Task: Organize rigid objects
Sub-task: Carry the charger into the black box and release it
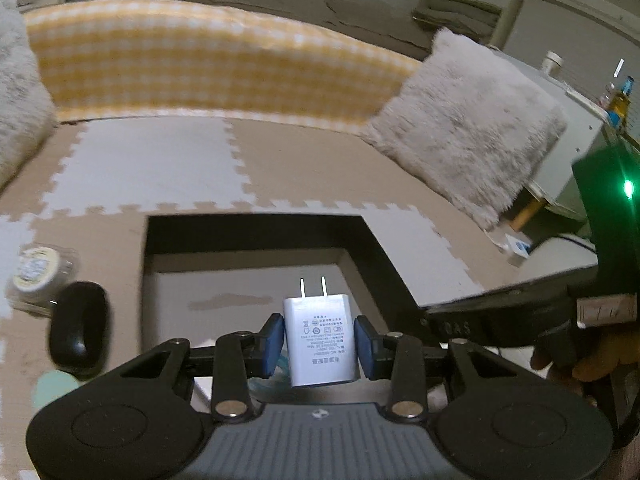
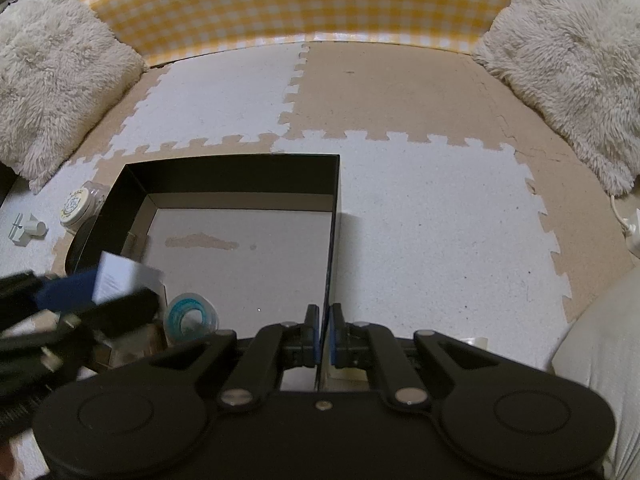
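Two grippers busy – left gripper (image 1: 319, 347) clamps white charger (image 1: 319, 344) above box (image 2: 240, 174); right gripper (image 2: 325, 338) pinches box wall

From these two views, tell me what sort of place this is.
Probably a home living room floor: interlocking foam mat tiles, fluffy cushions, and a yellow checked sofa edge behind the black box.

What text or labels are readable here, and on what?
White charger in the left gripper: printed lines and certification marks, upside down, too small to read.
Right gripper body, seen from the left wrist: embossed letters, roughly "DAS", partly hidden, unsure.
Round jar lid beside the black box: printed pattern, illegible.
Nothing else bears readable text.
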`<action>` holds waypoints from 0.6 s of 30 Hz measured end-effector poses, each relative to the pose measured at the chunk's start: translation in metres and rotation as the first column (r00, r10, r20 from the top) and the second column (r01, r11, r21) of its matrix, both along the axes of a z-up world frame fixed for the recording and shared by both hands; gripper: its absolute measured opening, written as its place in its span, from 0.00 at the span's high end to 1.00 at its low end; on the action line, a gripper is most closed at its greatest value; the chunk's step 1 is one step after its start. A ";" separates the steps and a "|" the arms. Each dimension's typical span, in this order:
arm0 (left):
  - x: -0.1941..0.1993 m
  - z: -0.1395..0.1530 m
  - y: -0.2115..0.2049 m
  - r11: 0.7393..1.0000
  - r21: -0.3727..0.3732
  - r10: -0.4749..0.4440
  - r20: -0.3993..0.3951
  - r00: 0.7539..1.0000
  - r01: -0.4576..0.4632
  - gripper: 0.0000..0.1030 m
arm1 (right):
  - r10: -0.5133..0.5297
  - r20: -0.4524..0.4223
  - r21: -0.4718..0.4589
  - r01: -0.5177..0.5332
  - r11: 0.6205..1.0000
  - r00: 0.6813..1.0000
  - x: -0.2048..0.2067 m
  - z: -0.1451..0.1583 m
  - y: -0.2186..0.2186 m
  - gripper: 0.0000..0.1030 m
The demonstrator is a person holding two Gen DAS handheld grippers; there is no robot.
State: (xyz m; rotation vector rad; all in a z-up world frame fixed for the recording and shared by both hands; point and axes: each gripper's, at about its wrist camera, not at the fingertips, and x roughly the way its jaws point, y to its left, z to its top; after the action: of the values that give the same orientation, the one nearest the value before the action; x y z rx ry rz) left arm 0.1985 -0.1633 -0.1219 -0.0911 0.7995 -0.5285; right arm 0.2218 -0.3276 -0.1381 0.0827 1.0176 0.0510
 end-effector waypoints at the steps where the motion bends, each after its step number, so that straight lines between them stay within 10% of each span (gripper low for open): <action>1: 0.000 -0.002 -0.003 1.000 0.001 -0.011 0.000 1.000 0.011 0.62 | -0.001 -0.001 0.002 0.001 1.000 1.000 0.000 0.000 -0.001 0.95; 18: -0.002 -0.026 -0.017 0.997 -0.024 -0.070 -0.032 0.997 0.069 0.61 | 0.000 -0.003 0.001 0.000 1.000 1.000 0.001 0.000 -0.001 0.95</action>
State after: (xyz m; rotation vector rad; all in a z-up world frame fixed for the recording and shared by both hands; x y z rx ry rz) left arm 0.1963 -0.1799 -0.1483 -0.0933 0.8306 -0.6029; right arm 0.2229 -0.3285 -0.1378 0.0838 1.0206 0.0513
